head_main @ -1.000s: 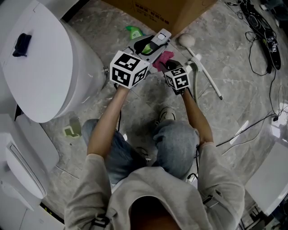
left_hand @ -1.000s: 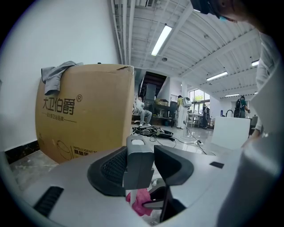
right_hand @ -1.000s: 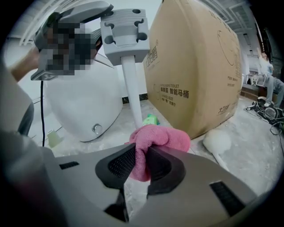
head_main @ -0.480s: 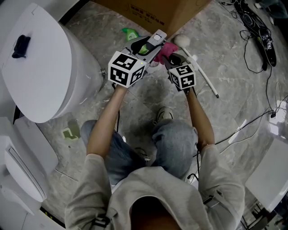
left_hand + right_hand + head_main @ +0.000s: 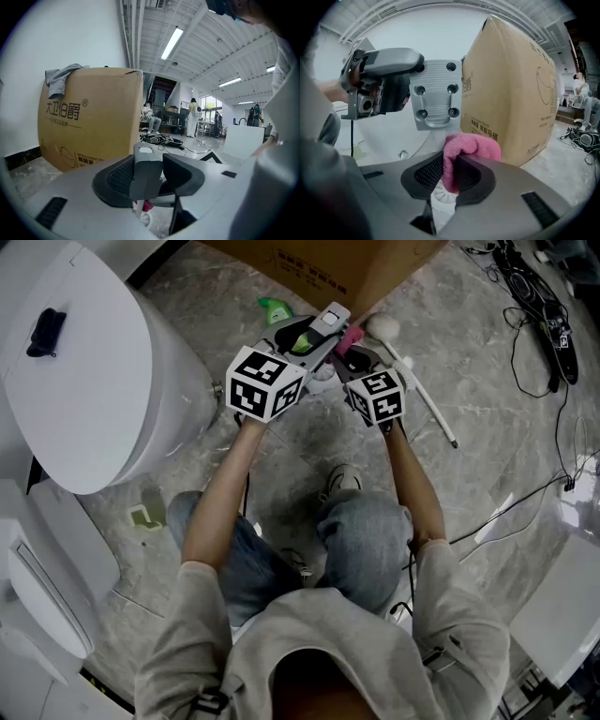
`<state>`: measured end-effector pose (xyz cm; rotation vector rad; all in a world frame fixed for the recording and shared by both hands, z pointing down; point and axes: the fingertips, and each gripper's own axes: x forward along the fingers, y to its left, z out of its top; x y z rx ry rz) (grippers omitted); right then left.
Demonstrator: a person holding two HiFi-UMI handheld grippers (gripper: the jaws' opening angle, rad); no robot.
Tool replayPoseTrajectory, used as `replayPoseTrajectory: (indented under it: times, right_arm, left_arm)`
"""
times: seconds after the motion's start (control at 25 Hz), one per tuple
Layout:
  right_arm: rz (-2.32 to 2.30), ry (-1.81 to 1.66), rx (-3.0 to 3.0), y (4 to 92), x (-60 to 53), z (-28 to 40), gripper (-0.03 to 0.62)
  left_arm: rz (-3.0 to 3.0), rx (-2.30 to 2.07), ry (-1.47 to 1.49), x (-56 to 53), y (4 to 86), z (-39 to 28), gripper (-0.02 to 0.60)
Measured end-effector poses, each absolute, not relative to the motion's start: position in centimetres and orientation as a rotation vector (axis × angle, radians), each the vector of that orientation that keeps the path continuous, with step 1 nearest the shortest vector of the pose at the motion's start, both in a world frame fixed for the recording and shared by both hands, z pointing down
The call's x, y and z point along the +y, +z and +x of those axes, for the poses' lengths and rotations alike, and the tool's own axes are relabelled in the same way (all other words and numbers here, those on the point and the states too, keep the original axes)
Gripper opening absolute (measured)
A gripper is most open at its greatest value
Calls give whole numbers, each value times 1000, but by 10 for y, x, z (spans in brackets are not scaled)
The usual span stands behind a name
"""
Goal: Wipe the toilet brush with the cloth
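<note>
**Q:** Head view: where is the toilet brush?
**A:** The grey end of the toilet brush point(image 5: 330, 320) is clamped in my left gripper point(image 5: 319, 338). It is held off the floor between the toilet point(image 5: 94, 362) and the cardboard box point(image 5: 347, 263).

**Q:** Left gripper view?
**A:** Both pads press an upright grey block of the brush.

**Q:** Right gripper view?
**A:** My right gripper point(image 5: 450, 176) pinches a folded pink cloth point(image 5: 471, 146). The cloth is just below the grey piece held by my left gripper.

Left hand-held gripper point(image 5: 314, 334) is gripping the brush point(image 5: 335, 315) by its grey handle. Right hand-held gripper point(image 5: 351, 349) is holding a pink cloth point(image 5: 352, 335) just beside it, above the floor point(image 5: 487, 427), between toilet point(image 5: 84, 362) and carton point(image 5: 347, 263).
</note>
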<state>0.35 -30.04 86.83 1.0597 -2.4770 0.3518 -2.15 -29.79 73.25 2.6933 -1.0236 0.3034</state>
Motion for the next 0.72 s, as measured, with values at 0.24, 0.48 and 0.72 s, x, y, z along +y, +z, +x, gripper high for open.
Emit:
replayPoseTrajectory:
  times: [0.24,0.48,0.72]
  right_arm:
    - [1018,394,-2427,898,-292,4,86]
    - [971,488,-2352,944,-280,3,86]
    - [948,531,-2325,960,-274,3,86]
  left_arm:
    - [2694,-1024,294,-297,731,-20,207]
    - [2695,-1019,292,-298,732,-21,208]
    - [2693,-1015,295,-299,732,-21,207]
